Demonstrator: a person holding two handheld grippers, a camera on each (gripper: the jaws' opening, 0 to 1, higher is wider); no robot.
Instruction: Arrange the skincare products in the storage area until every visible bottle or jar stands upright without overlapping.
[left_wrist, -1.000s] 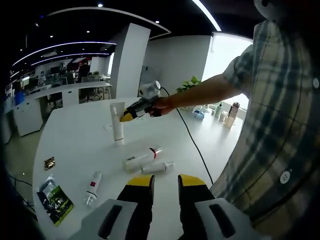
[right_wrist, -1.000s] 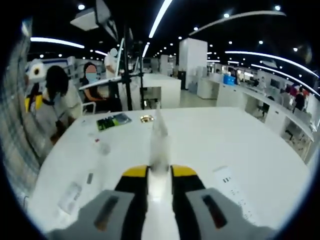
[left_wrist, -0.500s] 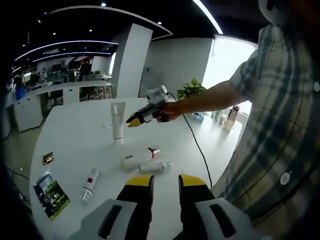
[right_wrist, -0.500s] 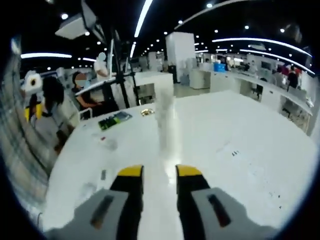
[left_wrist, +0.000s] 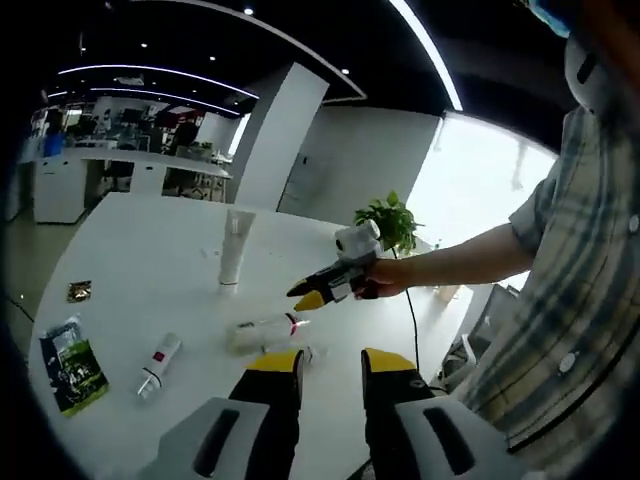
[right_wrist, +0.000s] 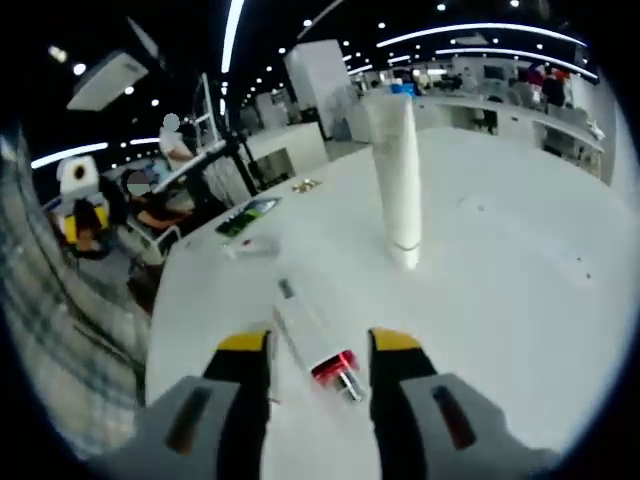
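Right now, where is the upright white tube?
In the left gripper view the tube stands cap-down at upper left on the table, beyond the lying red-collared bottle. In the right gripper view it rises right of centre.

No legible text. White tube (right_wrist: 398, 170) standing upright on the surface: markings too blurred to read. Lying bottle with red band (right_wrist: 318, 350): no readable label. Green packet (left_wrist: 67, 350): print too small to make out.

White table (left_wrist: 140, 250): upright tube (left_wrist: 234, 250), lying bottles (left_wrist: 262, 330), green packet (left_wrist: 64, 350).
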